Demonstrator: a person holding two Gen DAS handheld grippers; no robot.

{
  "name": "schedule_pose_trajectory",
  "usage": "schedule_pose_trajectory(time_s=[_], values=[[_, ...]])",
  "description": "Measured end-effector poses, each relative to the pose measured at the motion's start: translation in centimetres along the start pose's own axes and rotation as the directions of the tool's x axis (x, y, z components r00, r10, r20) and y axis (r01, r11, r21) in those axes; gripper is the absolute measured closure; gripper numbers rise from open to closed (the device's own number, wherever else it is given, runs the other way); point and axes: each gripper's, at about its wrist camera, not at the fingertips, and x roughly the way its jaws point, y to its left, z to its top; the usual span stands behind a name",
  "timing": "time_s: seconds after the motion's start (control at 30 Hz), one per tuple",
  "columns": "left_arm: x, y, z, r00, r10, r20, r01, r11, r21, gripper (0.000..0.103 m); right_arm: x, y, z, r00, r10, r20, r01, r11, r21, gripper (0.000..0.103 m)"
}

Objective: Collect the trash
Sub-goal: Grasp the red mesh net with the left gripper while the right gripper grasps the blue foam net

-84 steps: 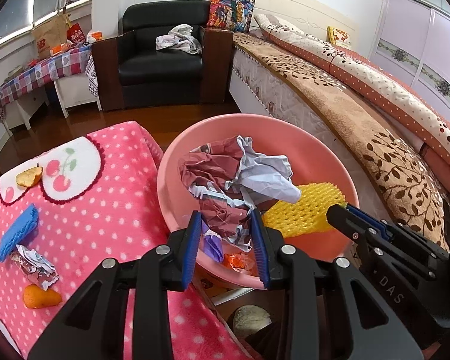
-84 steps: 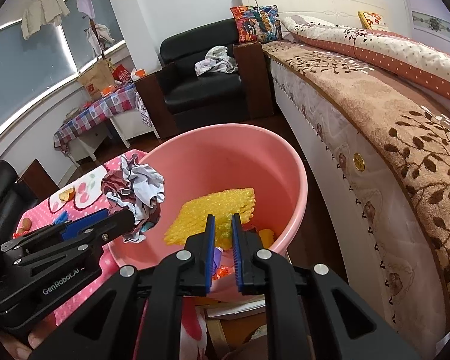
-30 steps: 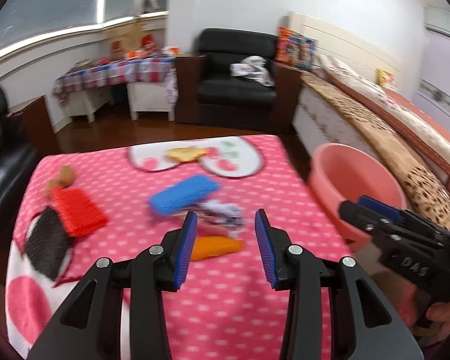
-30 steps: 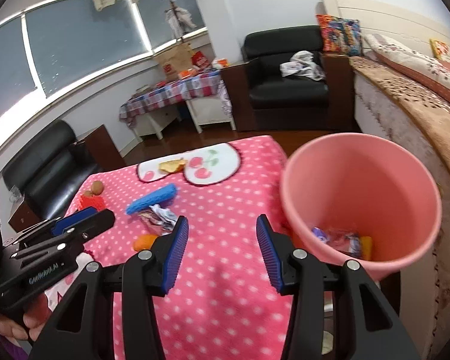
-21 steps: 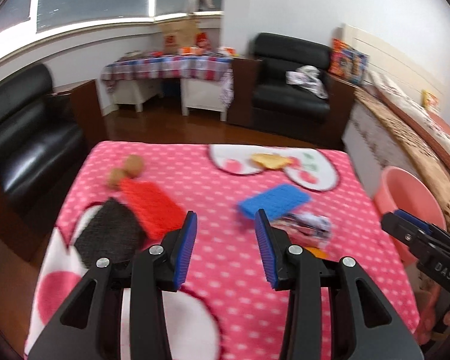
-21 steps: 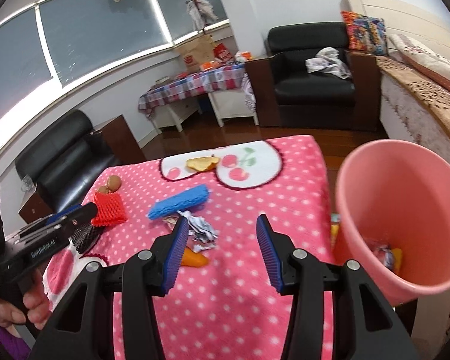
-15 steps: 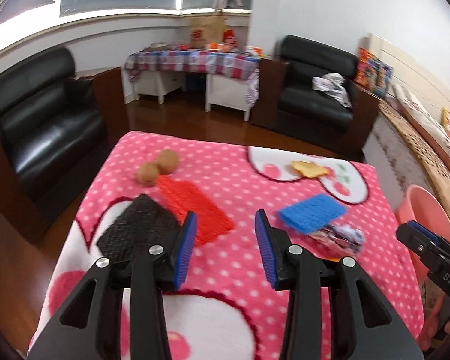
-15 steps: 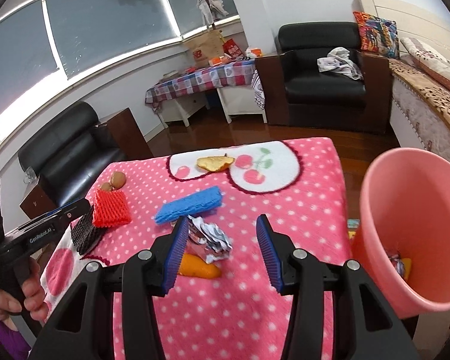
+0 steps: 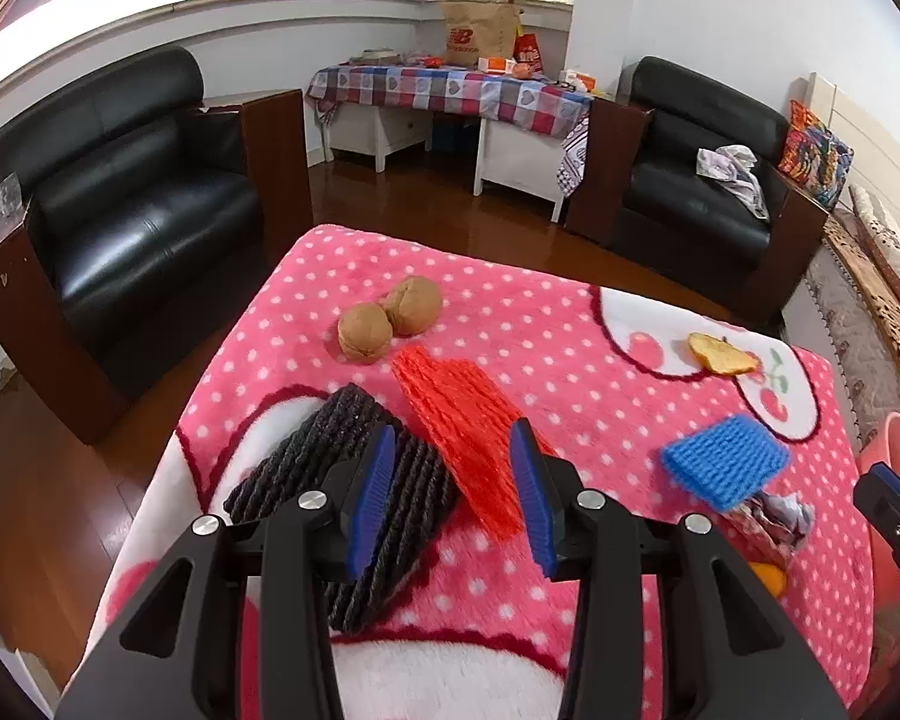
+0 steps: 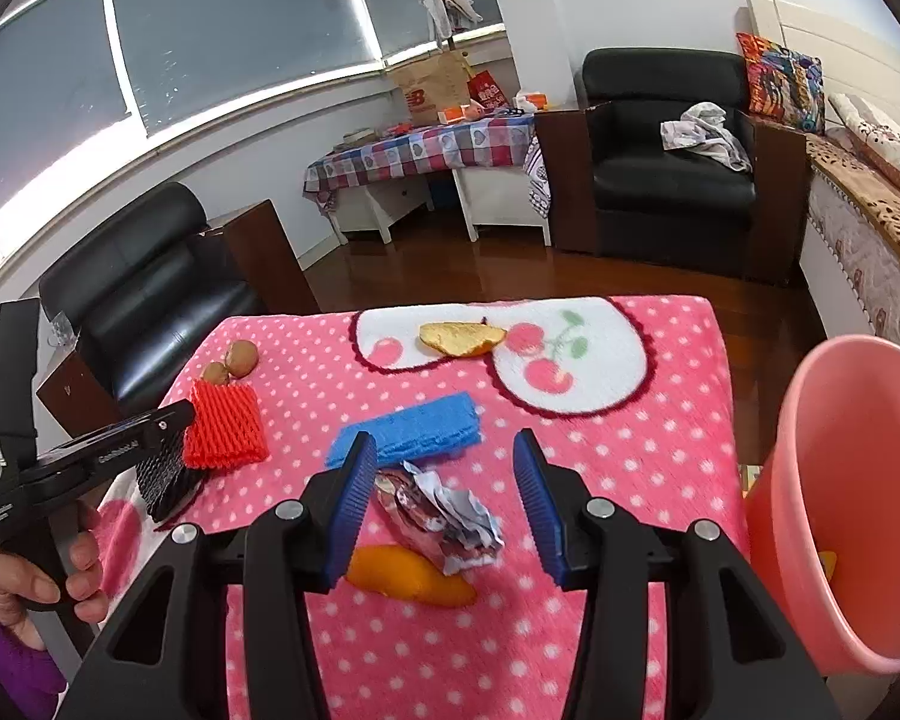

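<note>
My left gripper (image 9: 453,495) hangs released over the near left part of the counter (image 9: 570,324), which is covered by a pink blanket with white polka dots. Its blue-padded jaws stand wide apart with nothing between them. Below it, the black ribbed foam net sleeve (image 9: 354,480) lies flat, and the red foam net sleeve (image 9: 462,414) lies just beside it, their edges touching or overlapping. Two brown walnuts (image 9: 390,315) sit side by side at the far end of the red sleeve.

My right gripper (image 10: 444,498) is also released, jaws spread, hovering above the crumpled silver and maroon foil wrapper (image 10: 441,510). The wrapper shows between the jaws in the right wrist view, but neither pad touches it. A piece of orange peel (image 10: 411,582) lies against the near side of the wrapper, and the blue foam net sleeve (image 10: 411,429) lies just beyond it. Farther off, a second, yellow-orange peel (image 10: 462,337) rests on the white cherry patch of the blanket.

The pink plastic bucket (image 10: 810,480) stands off the right edge of the counter, close to it; a bit of yellow shows inside near the bottom. In the left wrist view only a slice of its rim (image 9: 894,444) appears at the right. From the right wrist view, the tip of the left gripper overlaps the black sleeve beside the red sleeve.
</note>
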Motion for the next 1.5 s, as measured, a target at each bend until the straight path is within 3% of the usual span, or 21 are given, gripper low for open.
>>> schedule_pose_trajectory(time_s=[0.4, 0.8, 0.83, 0.9, 1.1, 1.5], values=[[1.5, 0.6, 0.8, 0.999, -0.042, -0.033, 0.041, 0.999, -0.033, 0.063, 1.9, 1.6, 1.0, 1.0, 0.012, -0.016, -0.012, 0.999, -0.049, 0.055], [1.8, -0.3, 0.7, 0.997, -0.069, -0.018, 0.07, 0.998, 0.004, 0.063, 3.0, 1.7, 0.8, 0.999, 0.002, -0.042, -0.004, 0.999, -0.045, 0.055], [1.7, -0.4, 0.7, 0.997, -0.07, -0.014, 0.07, 0.997, 0.009, 0.064, 3.0, 1.7, 0.8, 0.999, 0.002, -0.044, -0.004, 0.999, -0.046, 0.055], [1.7, -0.6, 0.7, 0.997, -0.073, -0.008, 0.073, 0.997, 0.022, 0.077, 3.2, 1.7, 0.8, 0.999, 0.001, -0.045, -0.003, 0.999, -0.045, 0.055], [1.2, -1.1, 0.8, 0.996, -0.083, 0.013, 0.082, 0.996, 0.043, 0.091, 3.5, 1.5, 0.7, 0.999, -0.002, -0.053, 0.0, 0.999, -0.032, 0.055], [-0.9, -1.4, 0.8, 0.987, -0.153, 0.05, 0.151, 0.987, 0.051, 0.094, 4.9, -0.3, 1.1, 0.997, -0.007, -0.08, 0.009, 1.0, 0.021, 0.054]])
